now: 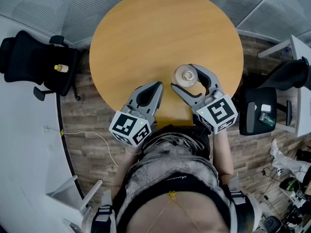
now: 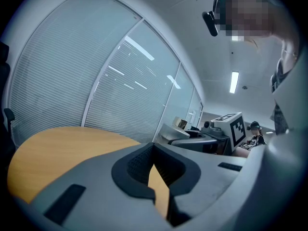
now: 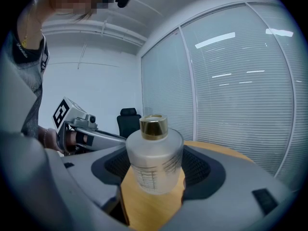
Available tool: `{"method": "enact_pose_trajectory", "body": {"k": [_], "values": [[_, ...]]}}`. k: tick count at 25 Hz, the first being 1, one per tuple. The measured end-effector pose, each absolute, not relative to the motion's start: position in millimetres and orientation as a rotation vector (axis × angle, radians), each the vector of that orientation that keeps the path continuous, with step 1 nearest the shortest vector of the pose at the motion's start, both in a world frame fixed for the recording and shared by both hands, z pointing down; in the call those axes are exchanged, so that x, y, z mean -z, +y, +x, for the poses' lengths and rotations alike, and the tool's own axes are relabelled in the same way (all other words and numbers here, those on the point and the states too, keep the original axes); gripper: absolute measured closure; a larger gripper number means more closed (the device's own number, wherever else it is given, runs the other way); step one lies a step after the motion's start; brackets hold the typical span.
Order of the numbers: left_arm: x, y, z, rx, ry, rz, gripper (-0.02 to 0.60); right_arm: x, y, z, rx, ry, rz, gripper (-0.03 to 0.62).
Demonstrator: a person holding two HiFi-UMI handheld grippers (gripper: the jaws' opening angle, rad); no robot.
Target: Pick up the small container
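Seen from the head view, a black office chair [image 1: 29, 62] stands at the frame's left, clear of the round wooden table [image 1: 146, 28]. Lower centre, my left gripper [image 1: 159, 84] is over the table's near edge, its jaws drawn together with nothing between them. Just right of it, the small frosted bottle [image 1: 186, 75] stands upright on the tabletop, its long axis vertical and its gold cap [image 3: 154, 125] pointing straight up. My right gripper [image 1: 183, 76] has its jaws spread wide, one on either side of the bottle. The right gripper view shows the bottle's base on the wood, and I cannot tell whether either pad touches it. A second black chair [image 1: 260, 108] stands at far right.
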State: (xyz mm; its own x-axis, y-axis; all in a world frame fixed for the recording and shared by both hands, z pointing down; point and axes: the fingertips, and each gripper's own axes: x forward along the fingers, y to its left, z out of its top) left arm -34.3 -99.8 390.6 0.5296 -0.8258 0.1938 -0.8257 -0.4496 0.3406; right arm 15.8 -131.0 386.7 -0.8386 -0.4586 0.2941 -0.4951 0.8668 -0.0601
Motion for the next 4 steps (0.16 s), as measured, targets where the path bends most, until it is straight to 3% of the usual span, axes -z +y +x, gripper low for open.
{"method": "enact_pose_trajectory", "body": {"k": [4], "values": [[-391.1,-98.9,-35.4,-0.004,-1.356,2.379,0.578,-386.7,-130.5,15.6,-0.194,-2.767,0.721,0.263]]}}
